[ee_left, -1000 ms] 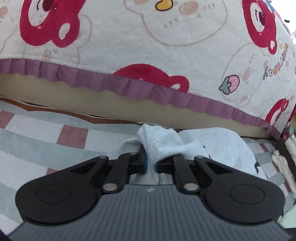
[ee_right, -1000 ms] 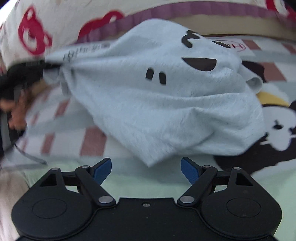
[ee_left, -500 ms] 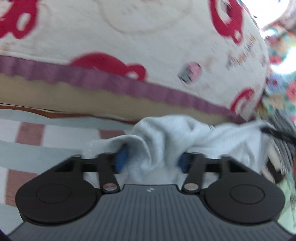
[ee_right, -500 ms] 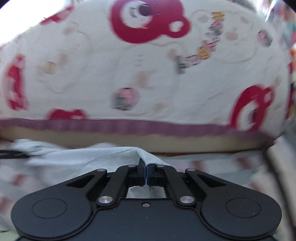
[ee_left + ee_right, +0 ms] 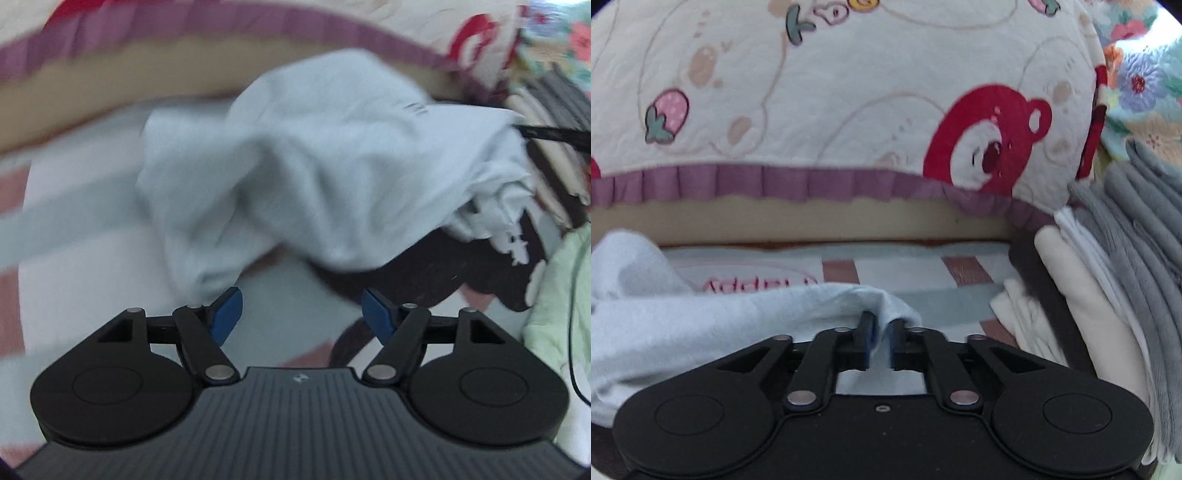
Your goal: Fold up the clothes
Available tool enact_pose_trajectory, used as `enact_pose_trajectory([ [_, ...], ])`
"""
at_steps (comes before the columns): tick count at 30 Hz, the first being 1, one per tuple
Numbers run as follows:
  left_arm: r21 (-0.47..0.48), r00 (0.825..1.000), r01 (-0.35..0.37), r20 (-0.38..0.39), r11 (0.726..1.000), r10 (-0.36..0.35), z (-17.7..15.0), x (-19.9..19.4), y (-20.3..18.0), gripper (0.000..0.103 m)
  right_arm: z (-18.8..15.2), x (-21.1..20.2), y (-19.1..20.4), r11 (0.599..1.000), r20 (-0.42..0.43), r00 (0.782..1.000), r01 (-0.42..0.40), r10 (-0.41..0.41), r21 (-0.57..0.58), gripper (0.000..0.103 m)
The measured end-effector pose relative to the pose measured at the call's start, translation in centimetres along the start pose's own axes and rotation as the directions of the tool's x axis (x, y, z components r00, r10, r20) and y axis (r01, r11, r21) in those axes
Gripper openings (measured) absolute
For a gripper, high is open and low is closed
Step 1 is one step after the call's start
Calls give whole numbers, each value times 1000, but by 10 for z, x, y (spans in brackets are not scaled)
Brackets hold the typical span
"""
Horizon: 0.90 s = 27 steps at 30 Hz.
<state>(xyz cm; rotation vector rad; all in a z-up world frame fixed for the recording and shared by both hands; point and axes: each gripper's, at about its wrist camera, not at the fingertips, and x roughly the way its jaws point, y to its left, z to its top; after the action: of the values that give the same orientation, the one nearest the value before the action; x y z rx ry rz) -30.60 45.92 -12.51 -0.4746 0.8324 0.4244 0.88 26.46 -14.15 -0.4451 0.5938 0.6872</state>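
A light grey garment [image 5: 314, 166] lies crumpled on the checked bed sheet [image 5: 85, 236] in the blurred left wrist view. My left gripper [image 5: 301, 295] sits just short of its near edge, jaws opening, with nothing between the blue pads. The garment's right end is stretched toward black fingers [image 5: 554, 136] at the frame edge. In the right wrist view my right gripper [image 5: 881, 325] pinches a fold of the same garment [image 5: 701, 325], which trails off to the left. Its jaws are easing open slightly, with the cloth still between the pads.
A quilted cover [image 5: 849, 92] with red bears and a purple frill rises behind the sheet [image 5: 923, 273]. A stack of folded grey, white and cream clothes [image 5: 1108, 277] stands at the right. A dark cartoon print [image 5: 443, 266] marks the sheet near the garment.
My left gripper let go of the garment, opened and drew back and down. My right gripper closed on an edge of the garment and carried it to the right, near the folded stack.
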Motion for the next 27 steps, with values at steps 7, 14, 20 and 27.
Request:
enact_pose_trajectory([
  [7,-92,992,-49,110,995,59,10,-3,18,71,-30,-42,-17,971,37,981,-194,190,142,62],
  [14,-72,983,-83,157,994,94,10,14,17,76,-56,-33,44,893,-36,893,-446,449,54,83],
  [20,-28,959,-130,251,991,132,2,1,15,66,-48,-15,89,937,3,963,-263,271,-232,9],
  [27,-64,956,-57,285,996,73,12,-21,14,68,7,-86,33,972,247,940,-232,234,-39,6],
])
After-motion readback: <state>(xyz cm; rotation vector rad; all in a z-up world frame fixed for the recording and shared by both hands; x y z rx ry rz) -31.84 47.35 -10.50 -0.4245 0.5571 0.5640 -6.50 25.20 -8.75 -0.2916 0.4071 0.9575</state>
